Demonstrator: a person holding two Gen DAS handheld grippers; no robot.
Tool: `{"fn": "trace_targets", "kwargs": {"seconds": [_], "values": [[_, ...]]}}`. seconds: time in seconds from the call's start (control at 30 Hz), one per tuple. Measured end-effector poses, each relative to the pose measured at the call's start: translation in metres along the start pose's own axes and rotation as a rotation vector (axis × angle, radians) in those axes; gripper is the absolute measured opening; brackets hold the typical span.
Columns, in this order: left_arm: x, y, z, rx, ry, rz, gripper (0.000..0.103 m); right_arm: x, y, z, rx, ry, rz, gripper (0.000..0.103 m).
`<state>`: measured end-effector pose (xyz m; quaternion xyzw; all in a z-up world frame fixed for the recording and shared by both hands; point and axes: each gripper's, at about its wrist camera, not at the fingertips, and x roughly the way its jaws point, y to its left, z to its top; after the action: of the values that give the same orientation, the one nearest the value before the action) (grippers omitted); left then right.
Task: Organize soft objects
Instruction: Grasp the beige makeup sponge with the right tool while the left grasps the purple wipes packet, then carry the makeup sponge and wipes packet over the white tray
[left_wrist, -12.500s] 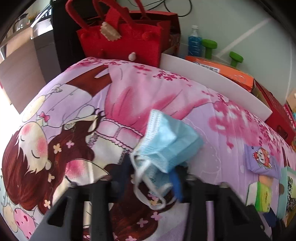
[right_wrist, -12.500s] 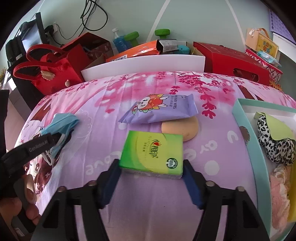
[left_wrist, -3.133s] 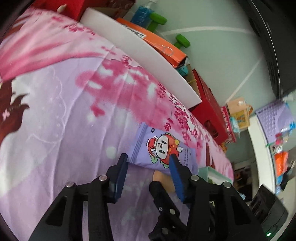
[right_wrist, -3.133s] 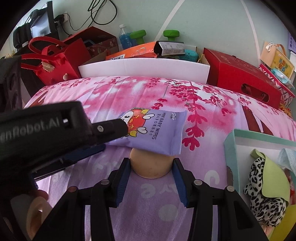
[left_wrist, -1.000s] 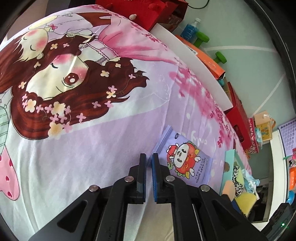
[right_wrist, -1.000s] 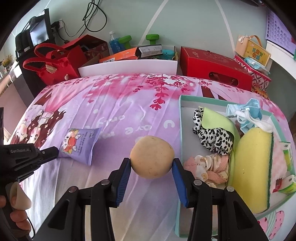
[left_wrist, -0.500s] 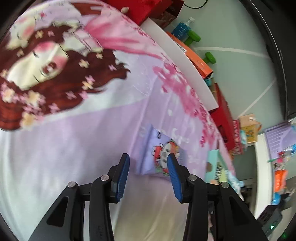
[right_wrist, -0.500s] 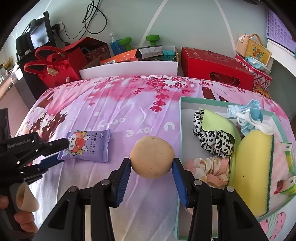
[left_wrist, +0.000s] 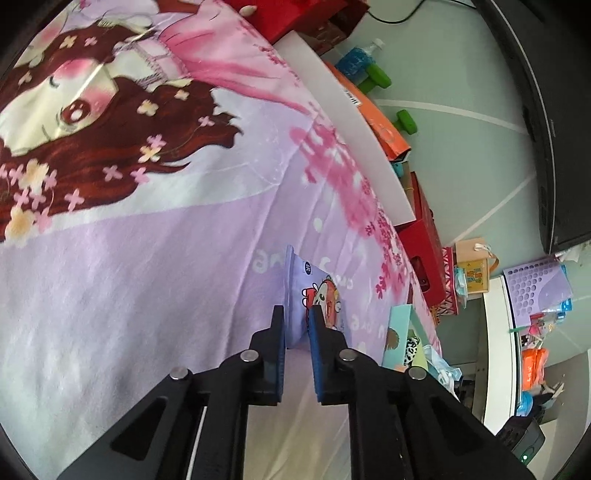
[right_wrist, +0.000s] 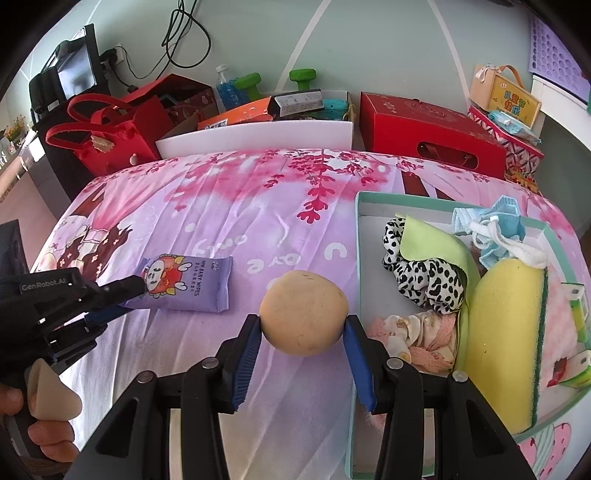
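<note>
At far left of the right wrist view, a hand (right_wrist: 22, 413) is seen on the handle of the left gripper (right_wrist: 122, 297). Its jaws are closing on the near end of the wipes pack (right_wrist: 186, 284), a flat, glossy purple pouch w/ a cartoon print; in the left wrist view the pack's (left_wrist: 314, 295) edge is seen between the blue pads, tilted up off the bedsheet (left_wrist: 155, 258). Half a sec ago the jaws were wide apart and the pack lay flat ahead of them.

The sheet is soft printed cloth, pink and lilac, lightly creased. At centre, the round tan sponge puff (right_wrist: 303, 312), matte and finely pitted, is clamped by the right gripper (right_wrist: 303, 339), pads pressed on both sides; it is held above the sheet, unchanged vs. a sec ago.

To the right, touching nothing held, a teal-rimmed box (right_wrist: 356, 229) is packed w/ a spotted cloth (right_wrist: 428, 280), green cloth, blue masks (right_wrist: 491, 221), a thick yellow sponge (right_wrist: 506, 325) and pink fabric. Behind the bed, red bags, a white board and cartons are lined along the wall.
</note>
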<state>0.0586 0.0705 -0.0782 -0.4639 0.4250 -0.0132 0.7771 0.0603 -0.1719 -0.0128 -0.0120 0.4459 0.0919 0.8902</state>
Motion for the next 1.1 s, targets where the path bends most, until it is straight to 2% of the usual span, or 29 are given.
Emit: {"fn": "trace_targets", "kwargs": {"seconds": [0.2, 0.3, 0.53, 0.63, 0.7, 0.83, 0.93, 1.1], "values": [[-0.010, -0.013, 0.002, 0.039, -0.021, -0.047, 0.006, -0.009, -0.001, 0.002, 0.006, -0.030, 0.004, 0.049], [-0.024, -0.027, 0.002, 0.087, -0.059, -0.078, 0.006, -0.019, -0.004, 0.004, 0.010, -0.058, -0.001, 0.049], [-0.050, -0.068, -0.004, 0.181, -0.108, -0.269, 0.006, -0.068, -0.033, 0.009, 0.062, -0.192, -0.044, 0.049], [-0.041, -0.089, -0.013, 0.221, -0.060, -0.361, 0.006, -0.087, -0.056, 0.009, 0.111, -0.237, -0.096, 0.049], [-0.024, -0.102, -0.023, 0.235, 0.007, -0.400, 0.006, -0.094, -0.077, 0.006, 0.155, -0.242, -0.148, 0.049], [0.013, -0.120, -0.044, 0.253, 0.125, -0.426, 0.006, -0.090, -0.115, -0.003, 0.227, -0.197, -0.248, 0.049], [0.038, -0.130, -0.059, 0.248, 0.201, -0.454, 0.006, -0.090, -0.140, -0.011, 0.272, -0.178, -0.276, 0.049], [0.064, -0.131, -0.080, 0.239, 0.293, -0.429, 0.007, -0.082, -0.163, -0.018, 0.320, -0.144, -0.286, 0.049]]}}
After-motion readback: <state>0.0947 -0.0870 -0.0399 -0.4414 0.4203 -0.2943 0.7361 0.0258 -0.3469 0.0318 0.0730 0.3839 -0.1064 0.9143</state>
